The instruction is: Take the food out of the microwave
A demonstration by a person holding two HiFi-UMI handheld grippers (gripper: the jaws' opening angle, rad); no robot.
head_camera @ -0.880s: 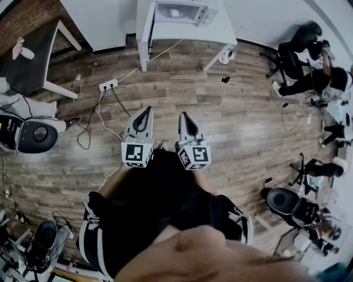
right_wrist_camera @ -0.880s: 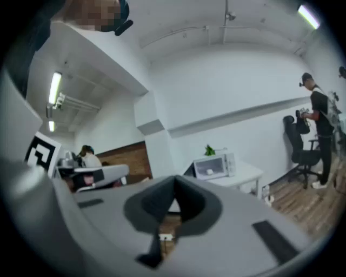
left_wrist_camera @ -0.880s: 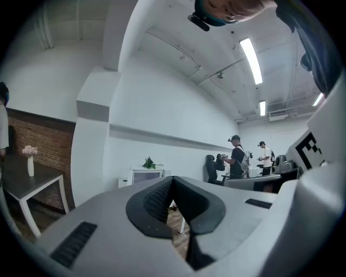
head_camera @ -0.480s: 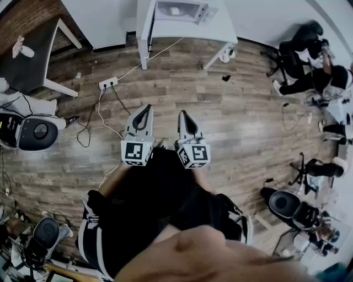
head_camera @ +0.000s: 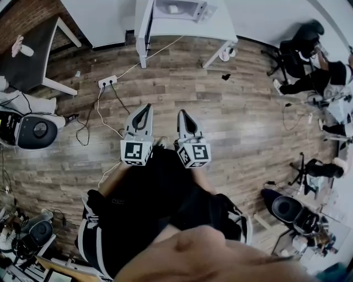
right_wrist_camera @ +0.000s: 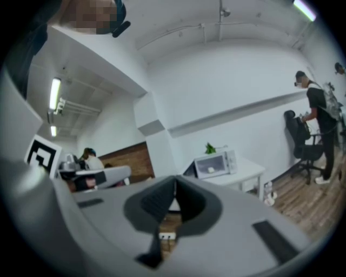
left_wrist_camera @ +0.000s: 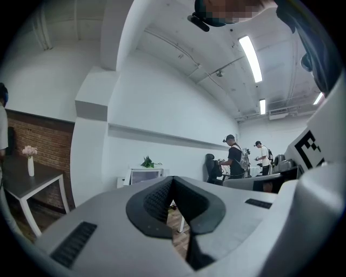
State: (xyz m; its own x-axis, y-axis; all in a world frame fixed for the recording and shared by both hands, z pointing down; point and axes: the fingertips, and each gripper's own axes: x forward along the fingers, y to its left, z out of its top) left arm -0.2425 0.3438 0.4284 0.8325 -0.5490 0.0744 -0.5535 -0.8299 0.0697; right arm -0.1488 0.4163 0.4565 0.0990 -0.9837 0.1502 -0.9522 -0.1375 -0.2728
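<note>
Across the wood-plank floor (head_camera: 231, 121), well apart from the person: white box-shaped microwave with a dark window (head_camera: 179, 10) on a white square-legged table (head_camera: 220, 30). Small green plant (right_wrist_camera: 210, 147) behind it. In the right gripper view the door looks shut.

Food: small pale block (right_wrist_camera: 208, 170) seen through the window, inside the cavity. Too small to tell whether it sits on a dish or in a wrapper.

Handling (judgement):
- Probably light, since it is small against the cavity.
- Stiffness unknown. Treat it as soft and possibly hot, so squeeze gently.
- Take hold across its two opposite sides, or by the rim of a dish if there is one. Keep it level on the way out.
- The door must be opened first.

Left gripper (head_camera: 146, 107): jaws together at the tips, nothing between them, touching nothing, held out level over the floor.

Right gripper (head_camera: 182, 113): jaws fully closed, empty, just beside the left one and tipped slightly down toward the table.
</note>
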